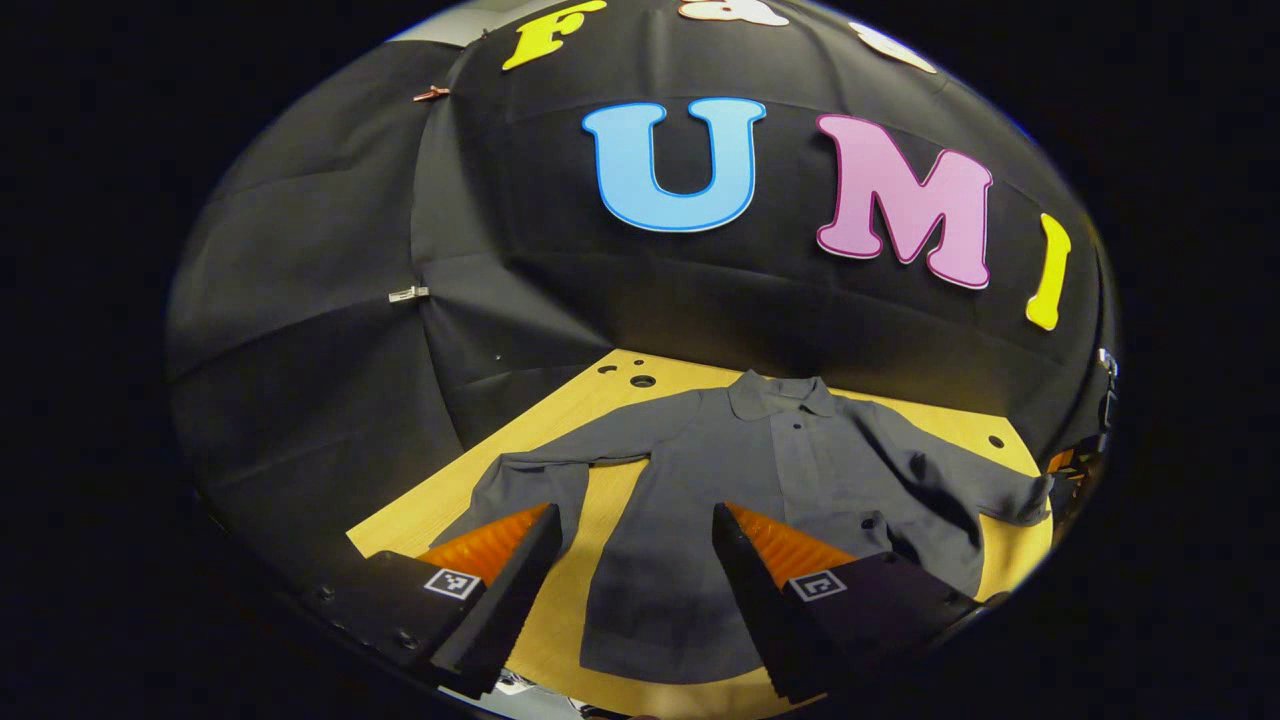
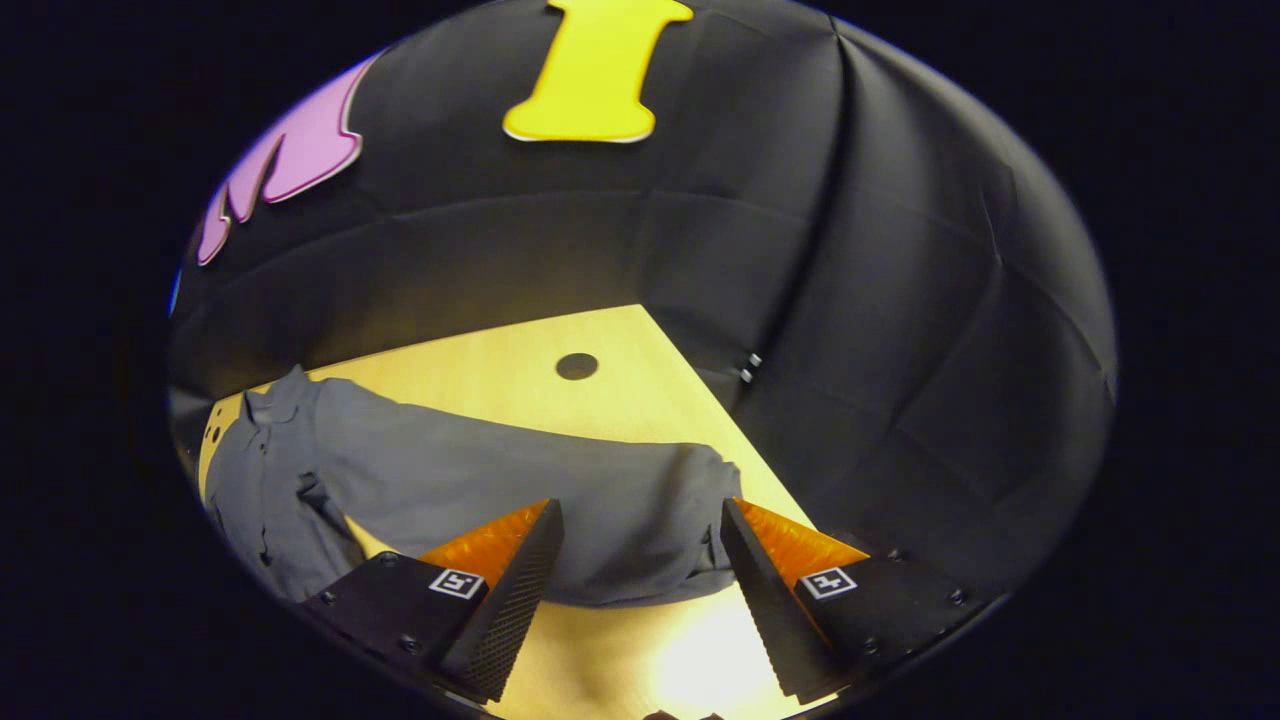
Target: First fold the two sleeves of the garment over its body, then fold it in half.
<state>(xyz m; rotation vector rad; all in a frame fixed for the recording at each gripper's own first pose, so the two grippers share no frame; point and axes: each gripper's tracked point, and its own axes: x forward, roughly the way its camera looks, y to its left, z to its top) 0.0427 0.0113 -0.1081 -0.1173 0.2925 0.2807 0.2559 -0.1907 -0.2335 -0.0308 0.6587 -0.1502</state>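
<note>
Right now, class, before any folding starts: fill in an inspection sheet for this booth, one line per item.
Surface: wooden table, round holes in it.
Job's things: grey shirt lies flat, collar away; both sleeves spread out, unfolded. Right sleeve lies ahead of the right gripper.
Clutter: nothing seen.
Grippers: left gripper open above the shirt; right gripper open.
Cables: nothing seen.
Surroundings: black cloth wall, clips on it.

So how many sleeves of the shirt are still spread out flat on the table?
2. One sleeve stretches out by the left claw; the other sleeve lies ahead of the right claw. Neither is folded over the shirt body.
</note>
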